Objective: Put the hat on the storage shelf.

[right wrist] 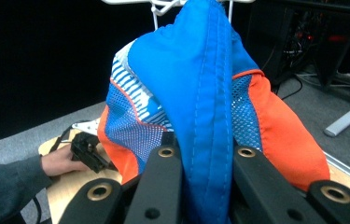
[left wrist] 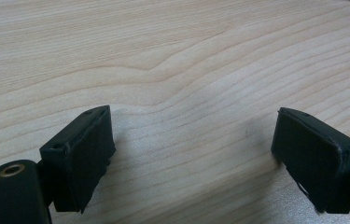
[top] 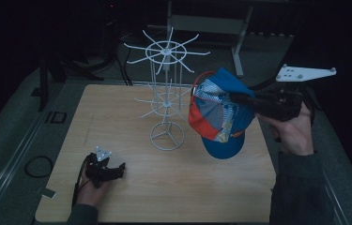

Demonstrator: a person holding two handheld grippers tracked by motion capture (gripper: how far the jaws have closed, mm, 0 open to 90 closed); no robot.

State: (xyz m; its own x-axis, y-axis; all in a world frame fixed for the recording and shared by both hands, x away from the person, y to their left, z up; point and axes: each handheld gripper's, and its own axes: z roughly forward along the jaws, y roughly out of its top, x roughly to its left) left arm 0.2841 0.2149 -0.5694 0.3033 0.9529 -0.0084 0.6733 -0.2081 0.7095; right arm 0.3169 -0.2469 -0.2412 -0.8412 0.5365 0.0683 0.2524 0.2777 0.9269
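While the right gripper [top: 239,99] pinches the cap [top: 220,115] in the air beside the white rack [top: 166,89], the left gripper [top: 110,169] rests wide open near the table's [top: 187,187] front-left edge.

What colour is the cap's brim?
Blue; the brim shows best in the right gripper view.

The left claw [top: 110,169] rests low on the desk [top: 173,187] near its front left corner, jaws spread wide apart and holding nothing, the hand [top: 89,186] behind it. The right claw [top: 239,99] is raised well above the desk's right edge, held level, jaws clamped
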